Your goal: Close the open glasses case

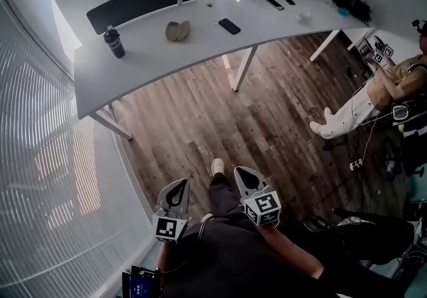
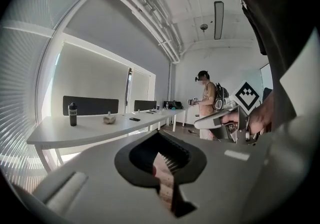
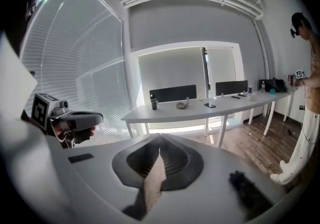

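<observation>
The open glasses case (image 1: 177, 31) is a beige shell lying spread on the long white table (image 1: 153, 57), far ahead of me. It shows small in the left gripper view (image 2: 109, 118) and the right gripper view (image 3: 183, 103). My left gripper (image 1: 179, 185) and right gripper (image 1: 241, 172) hang side by side over the wooden floor, well short of the table. Both are shut with nothing between their jaws. In each gripper's own view the jaws meet tip to tip, the left gripper (image 2: 159, 135) and the right gripper (image 3: 160, 140) aimed toward the table.
A black bottle (image 1: 114, 43) stands left of the case, a black phone (image 1: 229, 26) lies right of it, and further small items sit toward the far end. Dark screens (image 1: 143, 2) back the table. Another person (image 1: 393, 83) sits at the right, with cables on the floor nearby.
</observation>
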